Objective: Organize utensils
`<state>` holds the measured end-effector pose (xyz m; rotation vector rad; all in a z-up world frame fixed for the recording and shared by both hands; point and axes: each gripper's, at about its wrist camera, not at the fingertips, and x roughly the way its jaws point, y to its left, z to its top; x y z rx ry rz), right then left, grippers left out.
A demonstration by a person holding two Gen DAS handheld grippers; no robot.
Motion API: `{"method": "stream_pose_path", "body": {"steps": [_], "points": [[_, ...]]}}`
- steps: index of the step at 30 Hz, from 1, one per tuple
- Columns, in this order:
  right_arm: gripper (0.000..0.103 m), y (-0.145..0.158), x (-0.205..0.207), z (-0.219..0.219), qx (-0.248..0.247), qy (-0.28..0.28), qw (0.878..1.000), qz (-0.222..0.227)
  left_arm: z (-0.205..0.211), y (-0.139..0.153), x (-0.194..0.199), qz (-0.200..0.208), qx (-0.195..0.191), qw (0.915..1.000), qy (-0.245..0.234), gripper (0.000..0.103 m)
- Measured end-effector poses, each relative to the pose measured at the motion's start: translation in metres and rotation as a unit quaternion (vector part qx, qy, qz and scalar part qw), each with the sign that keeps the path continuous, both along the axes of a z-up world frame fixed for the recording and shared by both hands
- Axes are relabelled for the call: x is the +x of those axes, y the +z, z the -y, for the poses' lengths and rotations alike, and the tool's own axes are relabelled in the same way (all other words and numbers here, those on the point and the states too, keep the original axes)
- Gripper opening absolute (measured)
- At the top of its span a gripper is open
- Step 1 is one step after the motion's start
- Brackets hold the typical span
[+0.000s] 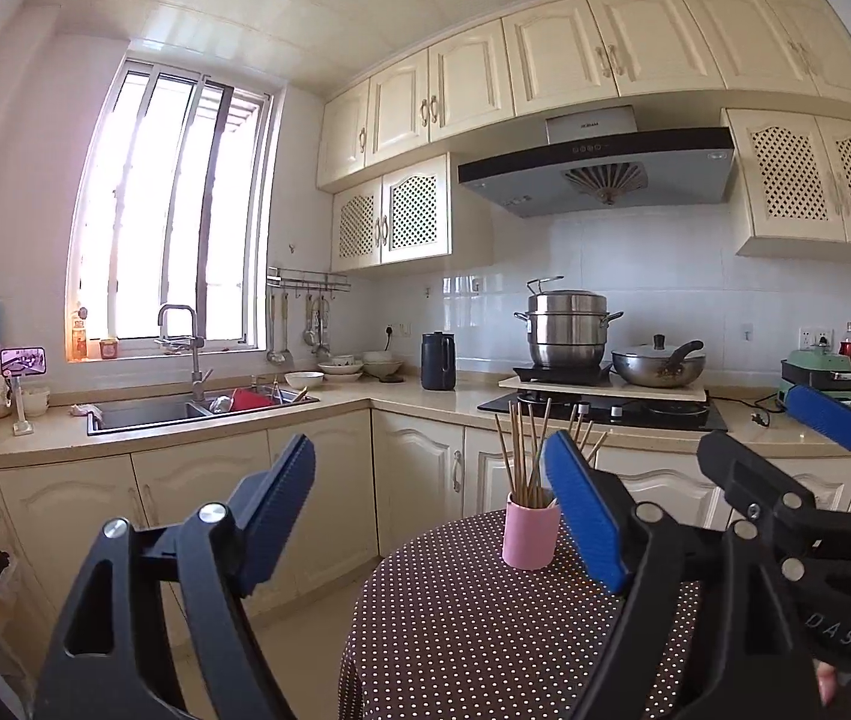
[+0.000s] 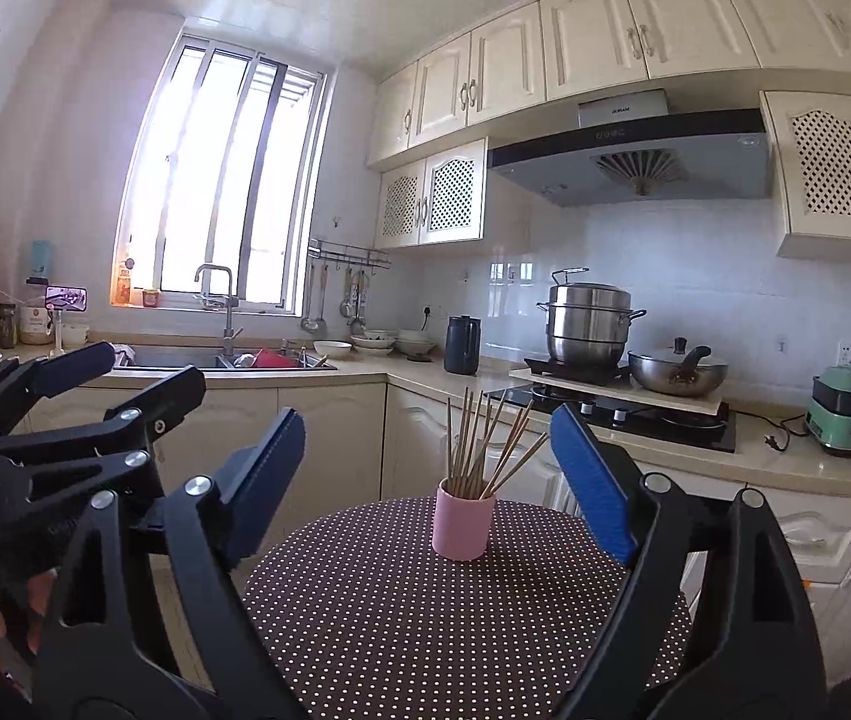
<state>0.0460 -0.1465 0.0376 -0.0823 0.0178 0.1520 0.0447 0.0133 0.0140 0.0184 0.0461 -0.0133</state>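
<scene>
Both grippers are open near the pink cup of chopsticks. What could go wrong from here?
1. The pink cup is narrow and stands free on the dotted tablecloth; a sideways nudge from the right gripper may tip it.
2. The chopsticks fan out loosely, so closing on one could drag its neighbours out.
3. The left gripper sits close beside the right one; they might collide over the cup.
</scene>
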Motion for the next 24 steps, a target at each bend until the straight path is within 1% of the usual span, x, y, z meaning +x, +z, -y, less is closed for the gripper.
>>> {"method": "stream_pose_path", "body": {"steps": [2,8,15,24], "points": [[0.084,0.001,-0.005,-0.001,0.0,0.002,1.0,0.003,-0.001,0.003,-0.007,0.006,-0.003,1.0,0.002,0.081],[0.086,0.005,-0.015,-0.004,0.0,0.002,1.0,0.012,-0.004,0.008,-0.02,0.022,-0.002,0.9997,0.009,0.081],[0.087,0.007,-0.021,-0.003,0.006,0.001,1.0,0.017,-0.006,0.011,-0.027,0.032,-0.002,0.9994,0.013,0.083],[0.088,0.007,-0.022,0.0,0.013,0.002,1.0,0.014,-0.005,0.012,-0.029,0.037,0.005,0.9992,0.012,0.083]]}}
